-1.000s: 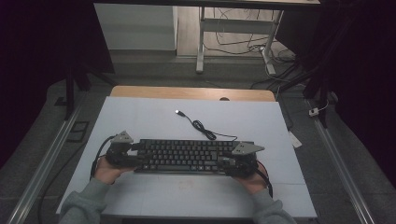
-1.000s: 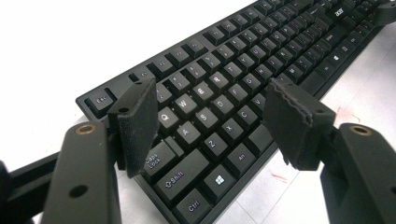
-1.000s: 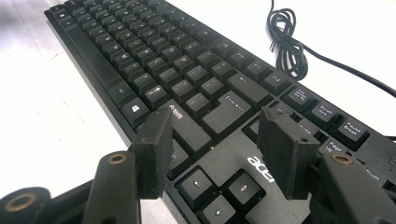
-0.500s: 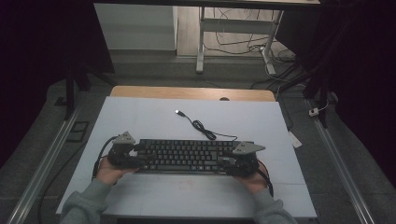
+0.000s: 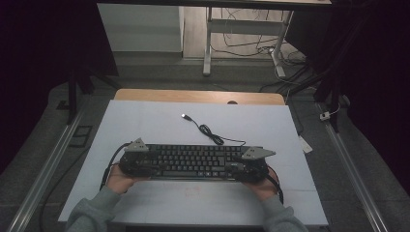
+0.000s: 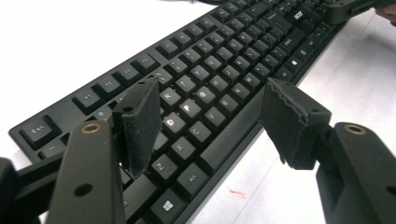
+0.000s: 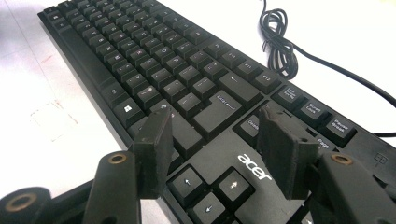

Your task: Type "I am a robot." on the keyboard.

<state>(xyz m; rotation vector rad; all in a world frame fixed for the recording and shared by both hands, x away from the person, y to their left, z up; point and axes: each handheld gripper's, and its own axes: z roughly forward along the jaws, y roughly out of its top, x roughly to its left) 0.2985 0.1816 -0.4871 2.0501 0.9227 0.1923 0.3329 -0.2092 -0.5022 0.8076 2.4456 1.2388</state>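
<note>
A black keyboard (image 5: 193, 162) lies lengthwise on the white table (image 5: 145, 121), near its front edge. Its black cable (image 5: 208, 130) coils behind it and ends in a USB plug (image 5: 184, 116). My left gripper (image 5: 149, 166) reaches over the keyboard's left end. In the left gripper view its jaws (image 6: 210, 100) stand apart above the keyboard (image 6: 219, 70), one pad over the letter keys, the other past the front edge. They have just closed a little and grip nothing. My right gripper (image 5: 238, 169) hovers open (image 7: 215, 121) over the arrow keys of the keyboard (image 7: 163, 60).
A person's hands and grey sleeves come in from the bottom. Behind the white sheet runs a wooden table edge (image 5: 198, 95). Metal rails (image 5: 43, 169) flank the table on the floor. Desk legs (image 5: 208, 43) and loose wires stand farther back. Faint red marks (image 5: 193, 189) lie in front of the keyboard.
My left gripper has shifted slightly to the right, farther over the keyboard's left end. The right gripper and the keyboard have kept still.
</note>
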